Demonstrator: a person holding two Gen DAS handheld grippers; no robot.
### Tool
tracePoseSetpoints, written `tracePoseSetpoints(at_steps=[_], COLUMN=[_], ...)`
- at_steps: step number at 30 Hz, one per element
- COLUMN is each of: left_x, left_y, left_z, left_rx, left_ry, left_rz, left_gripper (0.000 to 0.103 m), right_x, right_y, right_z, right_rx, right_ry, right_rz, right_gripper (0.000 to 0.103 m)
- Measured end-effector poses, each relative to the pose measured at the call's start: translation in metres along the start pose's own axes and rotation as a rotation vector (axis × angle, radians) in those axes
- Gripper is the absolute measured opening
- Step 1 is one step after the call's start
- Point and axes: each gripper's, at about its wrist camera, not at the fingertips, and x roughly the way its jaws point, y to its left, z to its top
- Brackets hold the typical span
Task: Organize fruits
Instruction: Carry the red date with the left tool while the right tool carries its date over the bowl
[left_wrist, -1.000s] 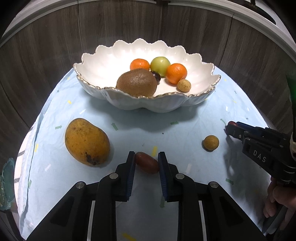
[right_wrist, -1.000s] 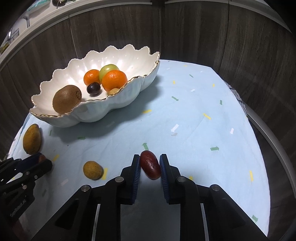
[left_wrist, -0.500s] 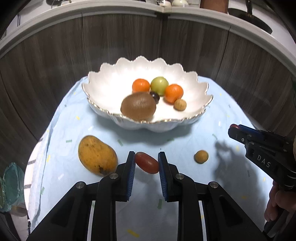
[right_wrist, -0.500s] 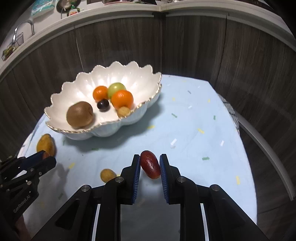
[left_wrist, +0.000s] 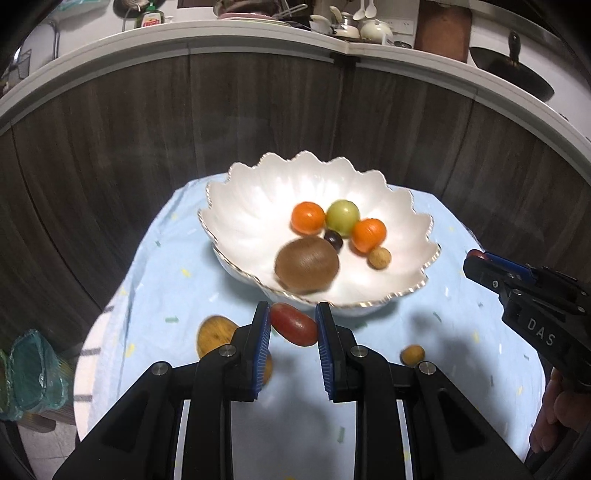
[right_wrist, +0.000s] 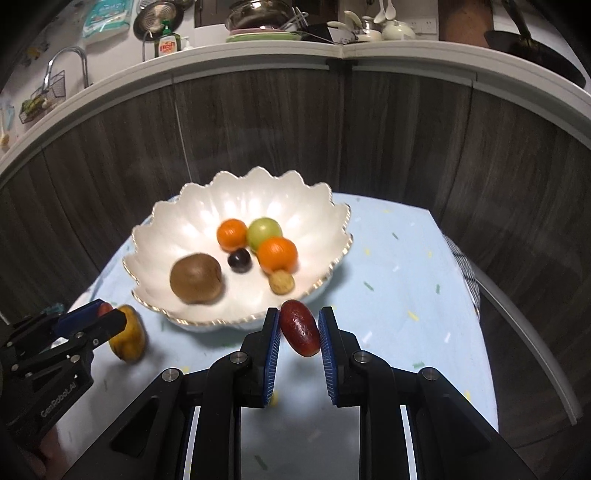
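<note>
A: Left tool (left_wrist: 291, 328)?
B: Clamped on a red date (left_wrist: 294, 324), above the bench (left_wrist: 155, 280).
A: Right tool (right_wrist: 298, 332)?
B: Clamped on another date (right_wrist: 299, 328). Mango (left_wrist: 212, 332), longan (left_wrist: 412, 354) on cloth. Bowl (left_wrist: 240, 221) beyond holds kiwi (left_wrist: 306, 263), oranges.

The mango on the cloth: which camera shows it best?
The right wrist view. There the mango lies in view beside the bowl, only its upper end hidden by the left tool. In the left wrist view that tool's finger covers much of it.

Black fingers (left_wrist: 258, 343) with ribbed blue pads, silver screws, white "DAS" lettering.
</note>
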Motion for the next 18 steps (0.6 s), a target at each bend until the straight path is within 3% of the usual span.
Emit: tracePoseSetpoints(at_steps=[18], left_x=[0.029], left_y=[0.022], left_z=[0.061], left_rx=[0.022], left_ry=[-0.077], left_rz=[0.025], left_gripper=[0.025], right_x=[0.030], right_y=[0.008], right_z=[0.060], right_rx=[-0.013], right_ry=[-0.076], right_rz=[-0.028], right_gripper=[0.023])
